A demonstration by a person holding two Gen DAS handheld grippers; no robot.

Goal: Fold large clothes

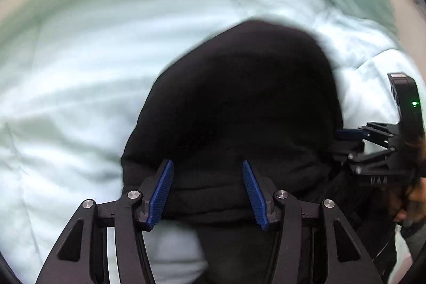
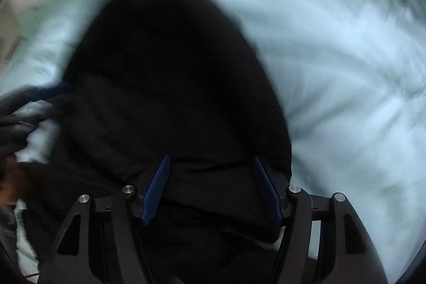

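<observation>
A black garment (image 1: 239, 103) lies bunched on a pale green quilt (image 1: 66, 87) covering the bed, both handheld grippers poised over its near edge. The left gripper (image 1: 207, 193) has its jaws spread wide, with dark cloth lying between the blue pads; whether they touch it cannot be told. The right gripper (image 2: 213, 188) likewise stands open astride the fabric, gripping nothing that shows. The folding looks partly done: the cloth sits in a thick, layered mound with a rolled hem nearest the grippers, yet it is rounded, not squared, so tidy folds appear to remain. Its long axis runs away from the grippers toward the bed's far edge, narrowing to a blunt point there.
</observation>
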